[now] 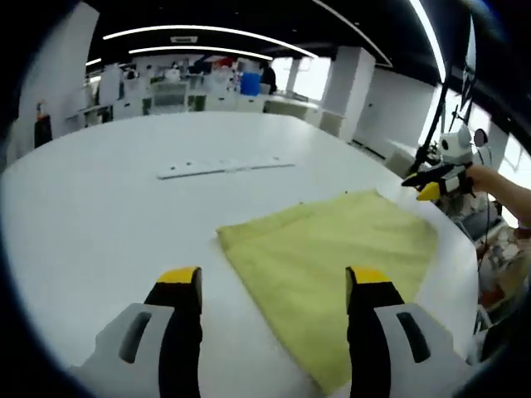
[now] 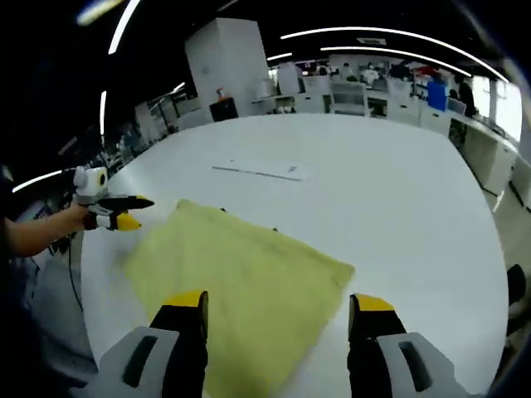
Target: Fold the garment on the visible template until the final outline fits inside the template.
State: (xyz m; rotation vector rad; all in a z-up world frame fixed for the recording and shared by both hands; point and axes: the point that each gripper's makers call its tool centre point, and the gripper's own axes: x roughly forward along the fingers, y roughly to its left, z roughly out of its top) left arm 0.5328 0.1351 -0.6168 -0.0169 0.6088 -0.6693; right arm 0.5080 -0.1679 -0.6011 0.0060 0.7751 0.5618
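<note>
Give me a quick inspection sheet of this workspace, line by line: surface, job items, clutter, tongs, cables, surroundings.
Surface: large white table, bare apart from the items below.
Job's things: yellow-green cloth lying flat on the table; no template outline can be made out around it.
Clutter: flat white strip lying on the table beyond the cloth, apart from it.
Tongs: left tongs open over the cloth's near edge; right tongs open above the cloth; neither holds anything.
Cables: nothing seen on the table.
Surroundings: open office with white desks, a blue bin, a white pillar, ceiling light strips, windows; the person's forearm at one side.
</note>
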